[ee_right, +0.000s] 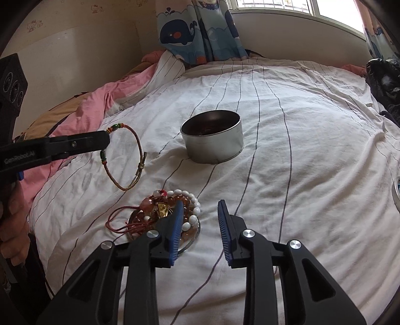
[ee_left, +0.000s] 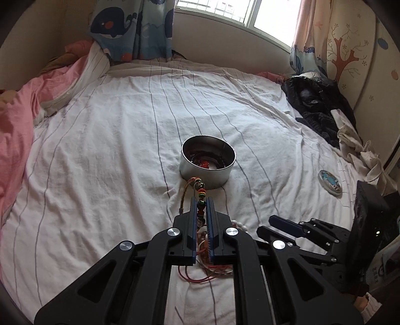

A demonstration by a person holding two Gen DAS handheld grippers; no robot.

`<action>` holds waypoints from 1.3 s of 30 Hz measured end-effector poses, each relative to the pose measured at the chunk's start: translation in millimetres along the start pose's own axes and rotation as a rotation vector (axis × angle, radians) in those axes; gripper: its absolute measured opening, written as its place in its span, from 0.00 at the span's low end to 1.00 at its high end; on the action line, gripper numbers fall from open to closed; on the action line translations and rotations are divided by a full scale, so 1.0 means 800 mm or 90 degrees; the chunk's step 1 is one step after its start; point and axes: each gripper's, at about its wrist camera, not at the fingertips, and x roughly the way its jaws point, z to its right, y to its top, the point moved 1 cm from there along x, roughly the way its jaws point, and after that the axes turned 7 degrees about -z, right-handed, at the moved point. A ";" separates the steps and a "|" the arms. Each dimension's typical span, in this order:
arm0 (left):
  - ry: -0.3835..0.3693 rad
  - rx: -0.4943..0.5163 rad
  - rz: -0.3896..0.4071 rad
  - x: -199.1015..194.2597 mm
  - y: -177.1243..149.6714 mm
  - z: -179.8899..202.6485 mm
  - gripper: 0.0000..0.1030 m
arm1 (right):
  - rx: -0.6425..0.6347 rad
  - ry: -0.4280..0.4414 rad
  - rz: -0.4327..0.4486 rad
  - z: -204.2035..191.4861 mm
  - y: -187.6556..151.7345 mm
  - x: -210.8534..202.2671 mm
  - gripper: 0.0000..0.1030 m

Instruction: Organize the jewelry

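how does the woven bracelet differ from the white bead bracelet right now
The woven bracelet is a thin braided cord with a few coloured beads; the white bead bracelet is a ring of round white beads. The woven one hangs lifted in the left gripper, whose jaws are shut on it; the white one lies in the jewelry pile on the bed. Both are loops outside the metal tin.

Daylight pours in from the window [ee_left: 225,12] at twelve o'clock in the left wrist view, so bright that the panes blow out to plain white. In the right wrist view the same window [ee_right: 300,7] sits near one o'clock, equally washed out. The white bed sheet [ee_left: 112,150] is evenly lit, its wrinkles throwing soft, shallow shadows. The metal tin [ee_right: 212,140] casts a faint shadow toward seven o'clock and its inside stays dark. Both pictures are sharp in the middle. The fisheye bends straight lines outward, and the corners fall into black vignette.
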 end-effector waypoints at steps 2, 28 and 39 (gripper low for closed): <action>-0.017 -0.013 -0.004 0.002 0.000 -0.006 0.06 | -0.012 0.006 0.002 -0.007 0.000 -0.001 0.34; -0.023 -0.028 0.007 0.001 -0.002 -0.013 0.06 | -0.017 0.066 -0.039 -0.025 0.005 0.027 0.05; -0.026 -0.021 0.010 0.000 0.001 -0.007 0.06 | 0.024 0.154 0.065 -0.012 0.025 -0.029 0.05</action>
